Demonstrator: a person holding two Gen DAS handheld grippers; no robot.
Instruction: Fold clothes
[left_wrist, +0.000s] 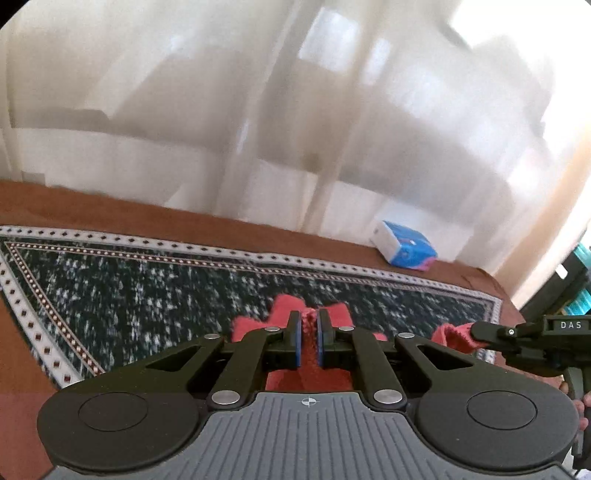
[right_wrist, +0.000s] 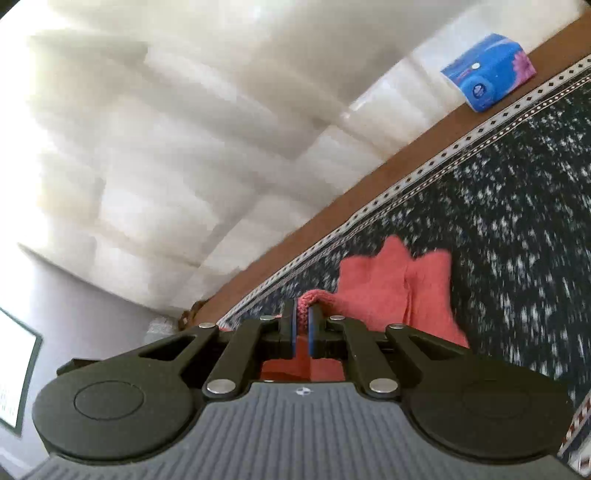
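Both jaws are clamped narrow on fabric: your left gripper (left_wrist: 309, 332) and your right gripper (right_wrist: 302, 325) each pinch an edge of the coral-red knit garment (right_wrist: 391, 291). It hangs over the dark speckled rug (left_wrist: 147, 280) near its right end. A blue tissue pack (left_wrist: 406, 245) lies beyond the rug's far edge, against the white curtain (left_wrist: 258, 110).

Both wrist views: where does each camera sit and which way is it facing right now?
Left wrist: on the left gripper, looking along its fingers over the red garment and rug toward curtains; right gripper at right.
Right wrist: on the right gripper, rolled, facing rug and curtains.
Shared: garment, rug, blue tissue pack.
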